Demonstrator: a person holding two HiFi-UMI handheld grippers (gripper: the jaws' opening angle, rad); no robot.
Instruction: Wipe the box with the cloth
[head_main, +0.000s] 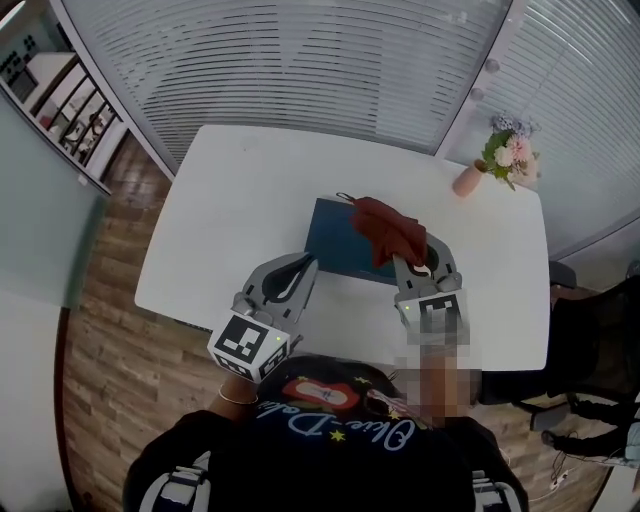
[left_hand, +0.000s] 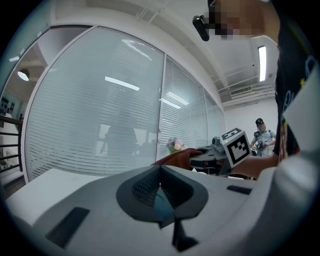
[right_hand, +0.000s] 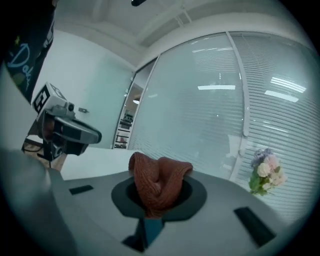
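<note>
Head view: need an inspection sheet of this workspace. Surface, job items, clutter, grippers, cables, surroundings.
Surface: white table, mostly bare.
Job's things: flat dark blue box lies mid-table; red-brown cloth is bunched over the box's right edge.
Clutter: vase of flowers at the table's far right corner, apart from the box.
Grippers: left gripper has its jaws together with nothing between them, at the box's near left corner; right gripper is shut on the cloth.
Cables: nothing seen on the table.
Surroundings: window blinds behind the table, wood floor, dark chair at right; a second person shows in the left gripper view.
</note>
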